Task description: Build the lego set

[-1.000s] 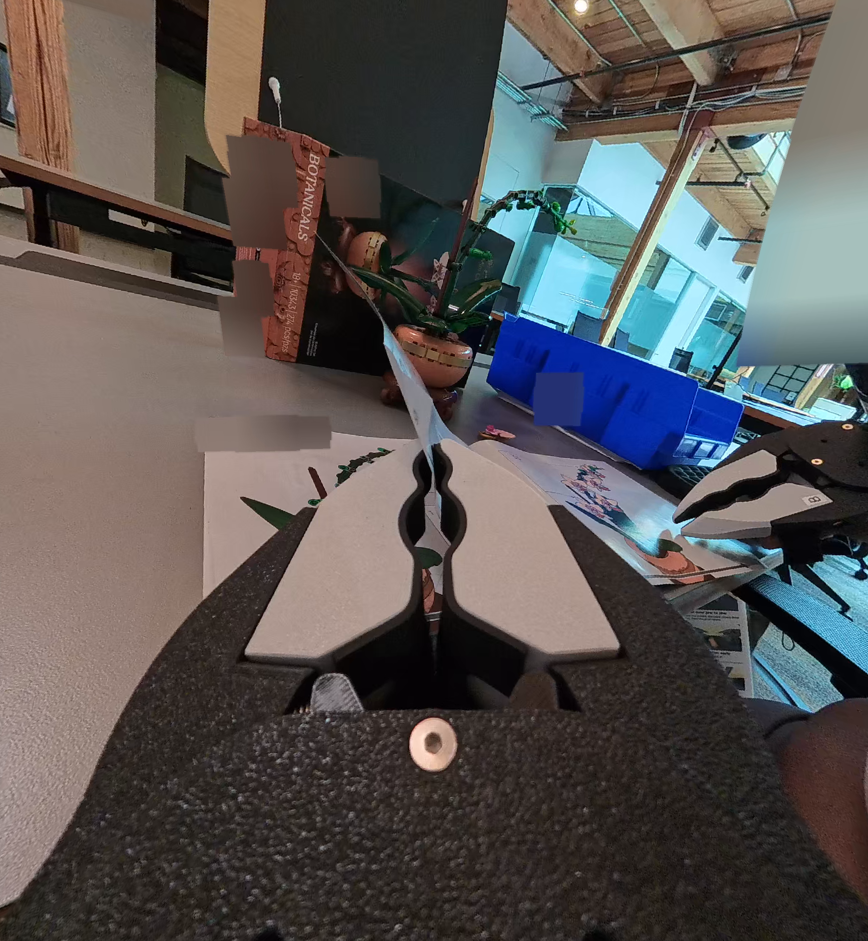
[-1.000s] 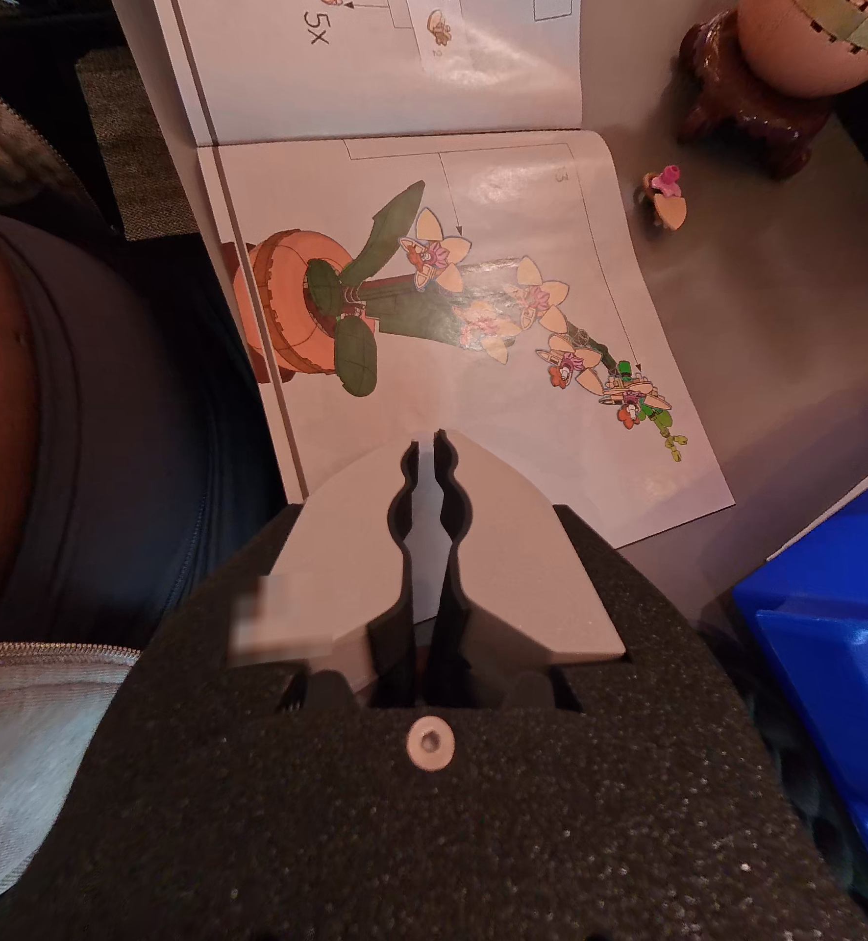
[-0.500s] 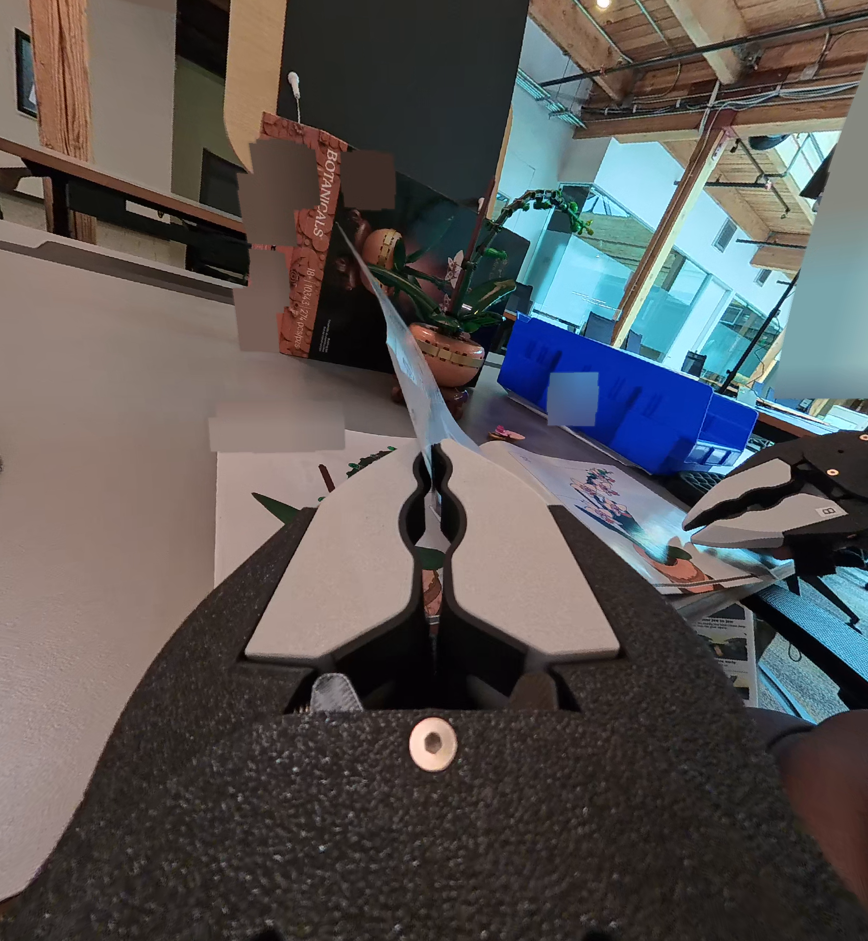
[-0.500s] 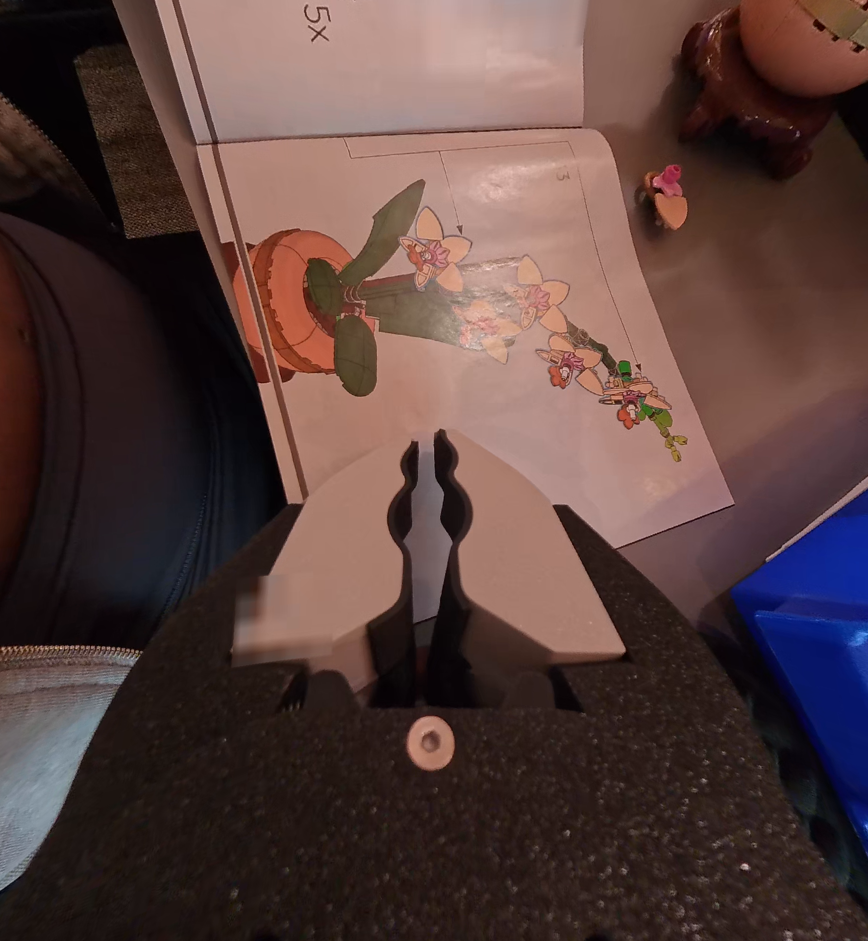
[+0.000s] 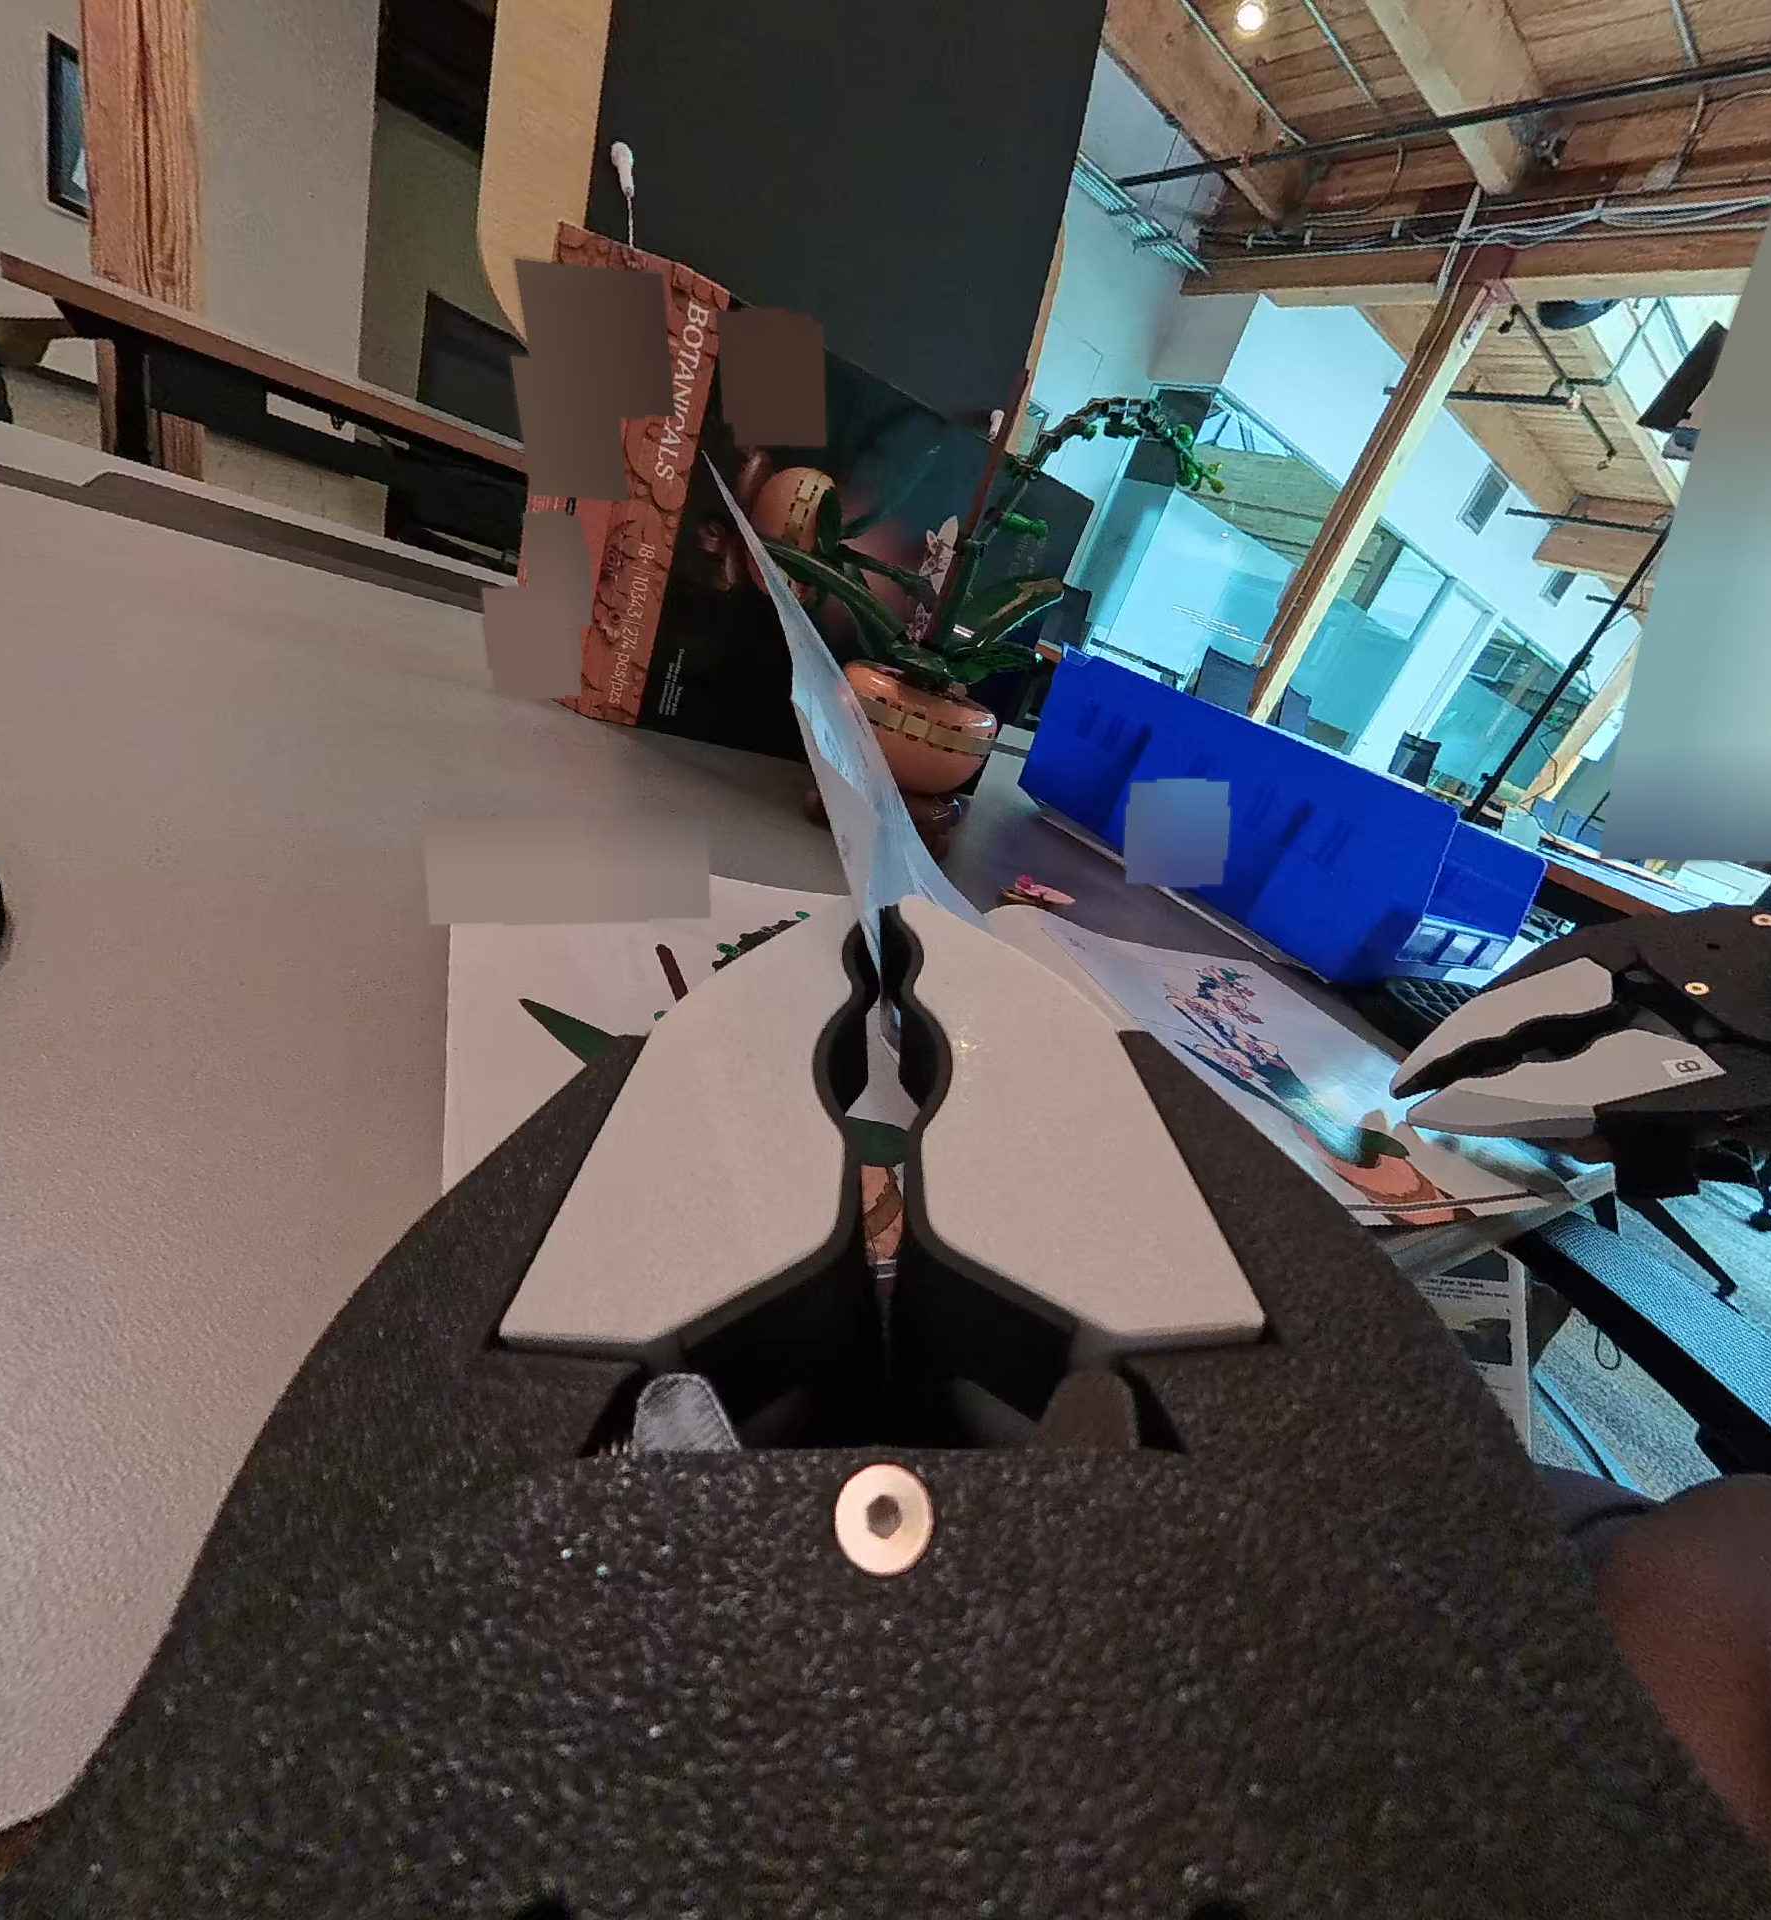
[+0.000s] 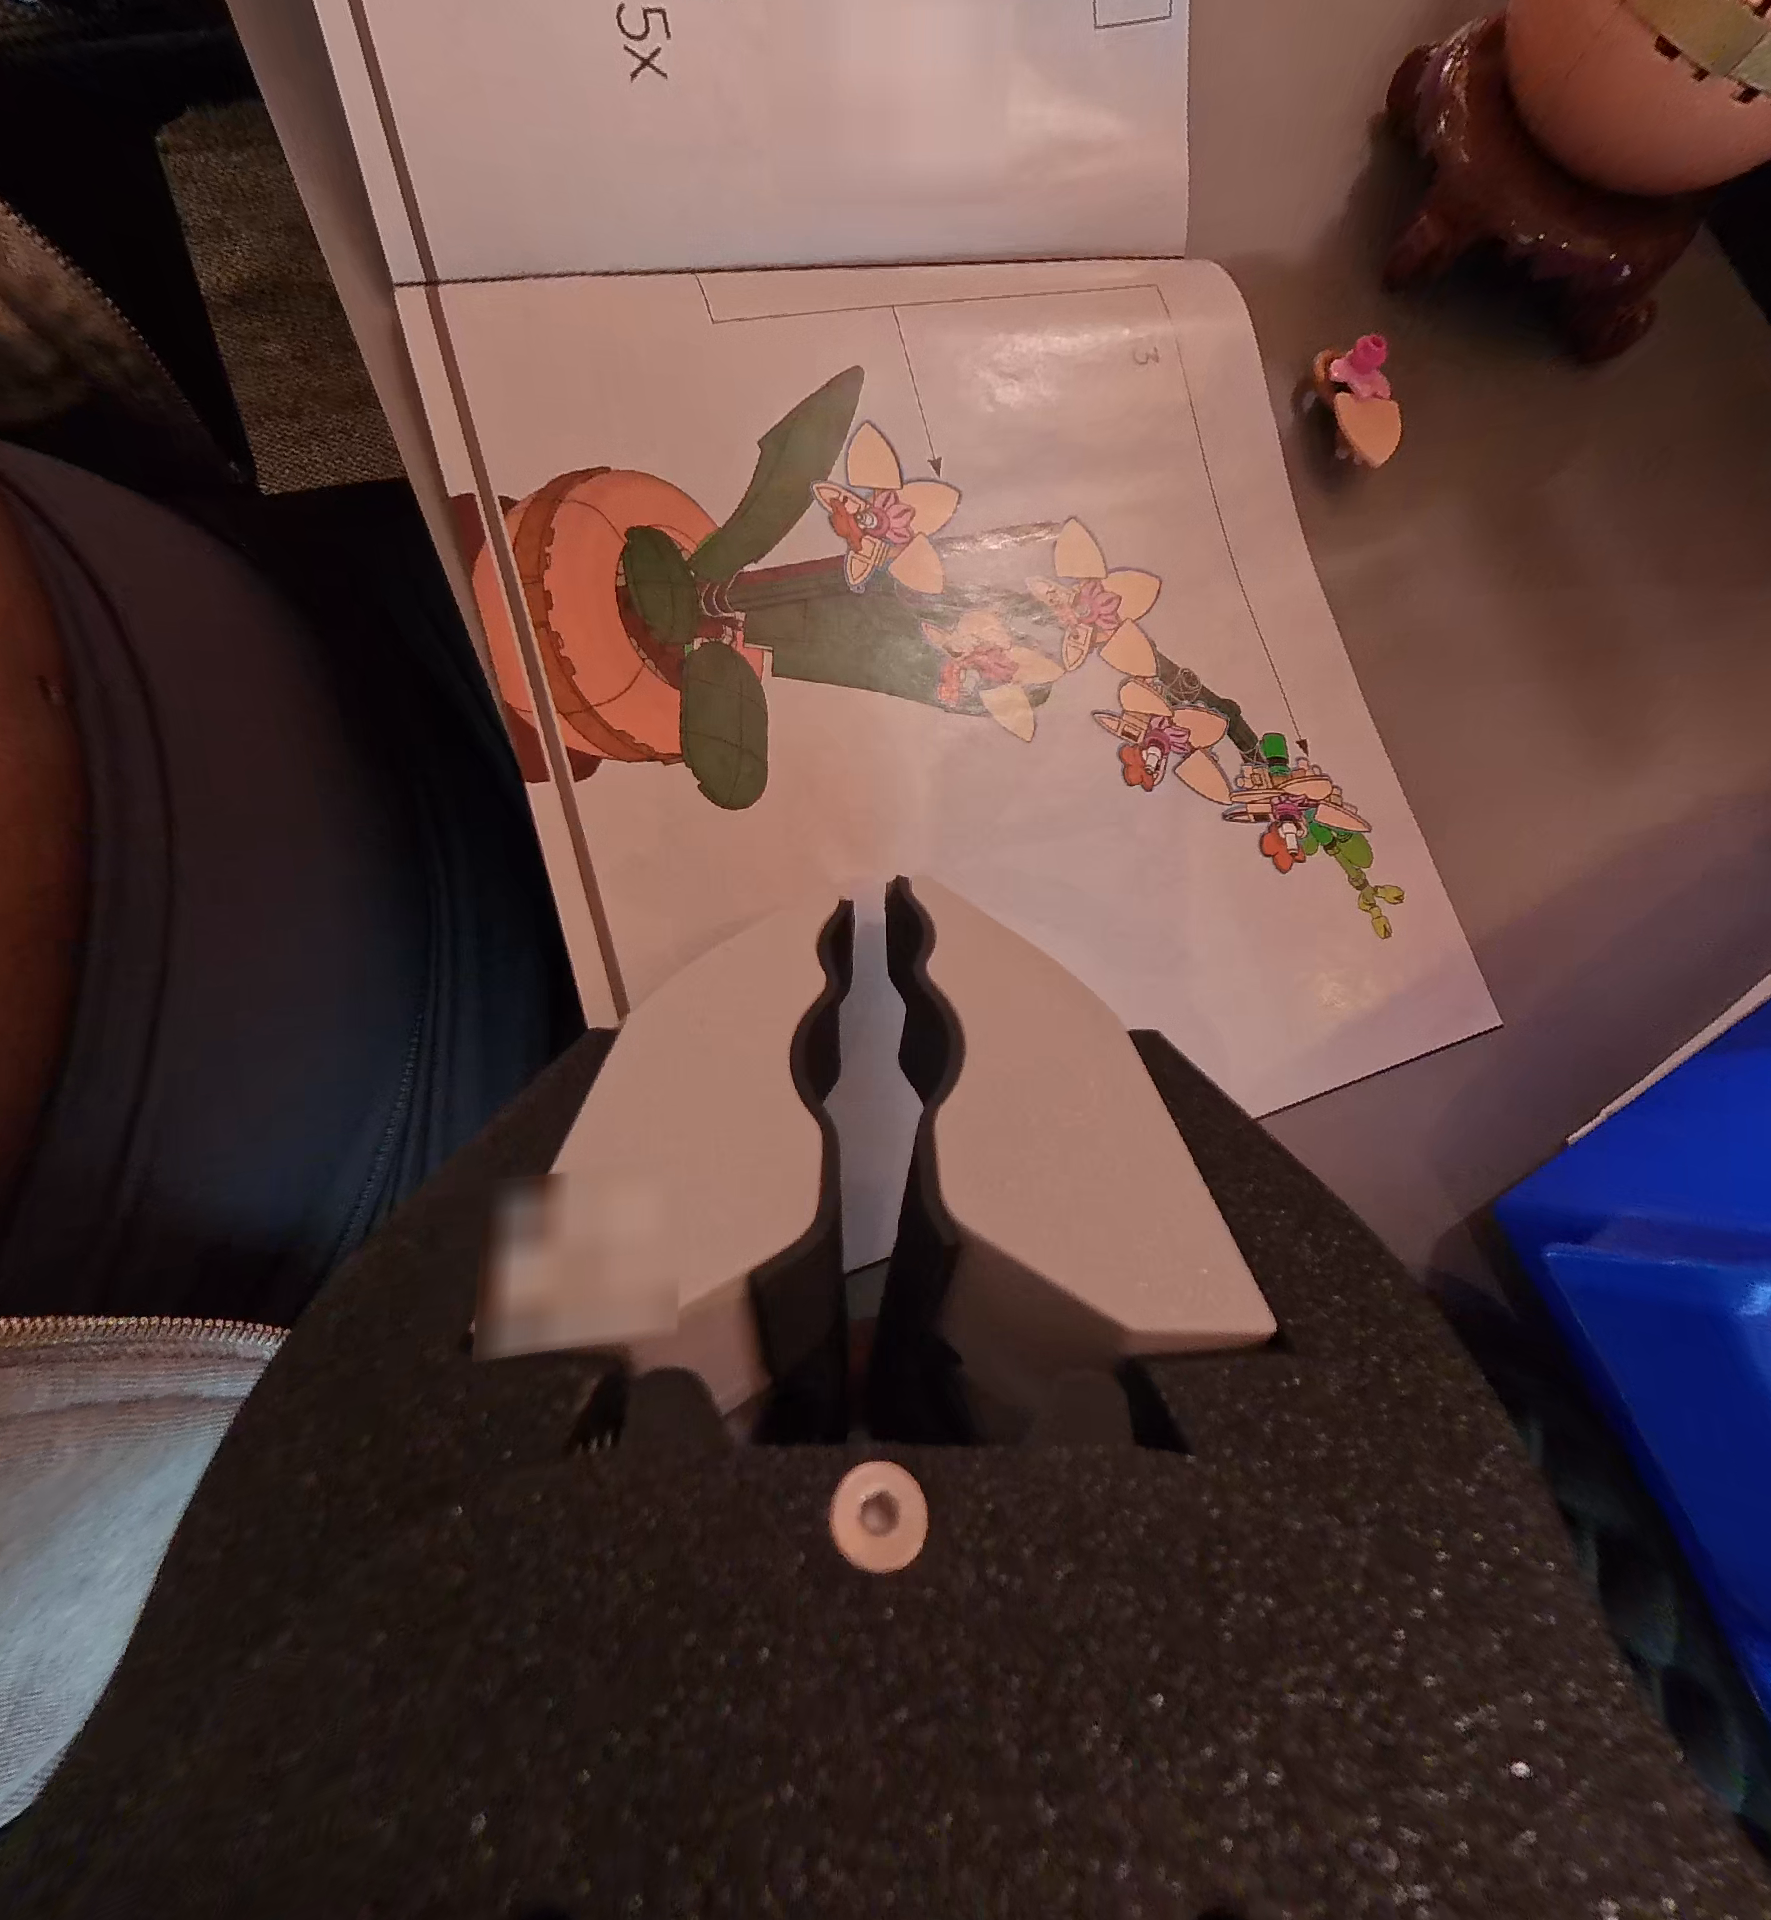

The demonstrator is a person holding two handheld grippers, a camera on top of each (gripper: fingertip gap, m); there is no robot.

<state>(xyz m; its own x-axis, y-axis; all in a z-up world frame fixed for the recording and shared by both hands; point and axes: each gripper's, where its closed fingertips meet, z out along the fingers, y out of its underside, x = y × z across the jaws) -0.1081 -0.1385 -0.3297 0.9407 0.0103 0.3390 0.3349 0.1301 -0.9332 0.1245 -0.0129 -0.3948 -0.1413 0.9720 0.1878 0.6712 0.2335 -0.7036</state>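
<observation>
My left gripper (image 5: pixel 883 920) is shut on a single page (image 5: pixel 829 717) of the open instruction booklet (image 5: pixel 1224 1018) and holds it lifted, standing nearly upright. My right gripper (image 6: pixel 868 894) is shut and empty, and hovers just above the booklet's right-hand page (image 6: pixel 964 364), which shows the orchid drawing. It also shows in the left wrist view (image 5: pixel 1411 1096), over the booklet's near edge. The partly built lego orchid in its pink pot (image 5: pixel 922 722) stands behind the booklet. A small pink and cream flower piece (image 6: pixel 1364 400) lies loose on the table beside the pot.
The set's box (image 5: pixel 673 499) stands upright behind the orchid. A blue bin (image 5: pixel 1276 842) sits to the right of the booklet, close to my right gripper (image 6: pixel 1712 1351). The grey table (image 5: pixel 185 831) stretches to the left. A person's body is at the table's edge. One gripper's finger ends stand about 30 cm off the other's.
The left gripper has drawn the held page a little further up and over. The right gripper has stayed almost still above the booklet.
</observation>
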